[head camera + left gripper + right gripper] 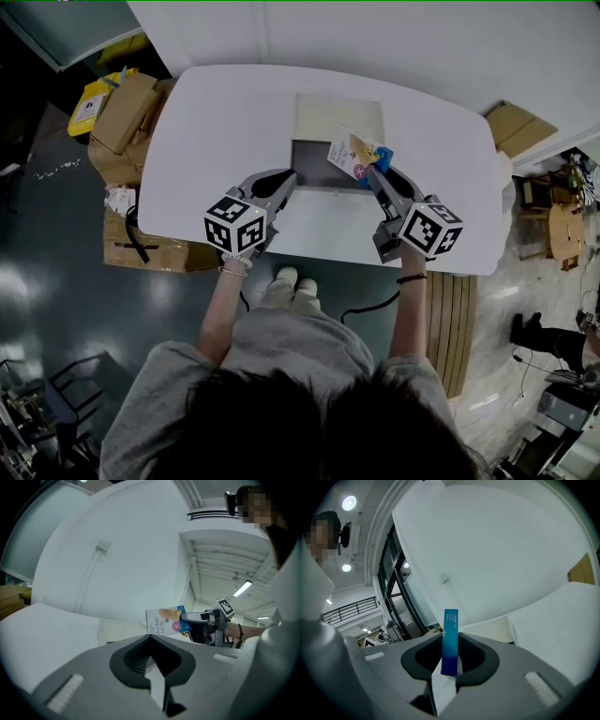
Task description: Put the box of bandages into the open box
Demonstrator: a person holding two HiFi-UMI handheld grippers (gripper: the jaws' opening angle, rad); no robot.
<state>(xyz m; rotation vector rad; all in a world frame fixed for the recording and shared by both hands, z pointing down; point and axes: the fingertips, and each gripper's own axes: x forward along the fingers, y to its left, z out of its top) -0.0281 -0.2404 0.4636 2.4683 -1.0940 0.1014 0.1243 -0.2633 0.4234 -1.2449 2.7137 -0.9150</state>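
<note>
A shallow open box [337,120] lies at the middle of the white table [216,122], its pale lid flap folded back at the far side and its grey inside showing. My right gripper [373,169] is shut on the bandage box [352,156], a flat white and blue carton held up over the open box's right part. In the right gripper view the carton's blue edge [450,641] stands upright between the jaws. My left gripper [284,180] hovers at the open box's left near corner, shut with nothing in it. From there the carton [168,620] and the open box [121,630] show ahead.
Cardboard boxes [127,117] and a yellow packet [89,105] are stacked on the floor left of the table. More cardboard [518,127] lies at the far right, and a slatted wooden board [457,328] rests by the table's near right edge.
</note>
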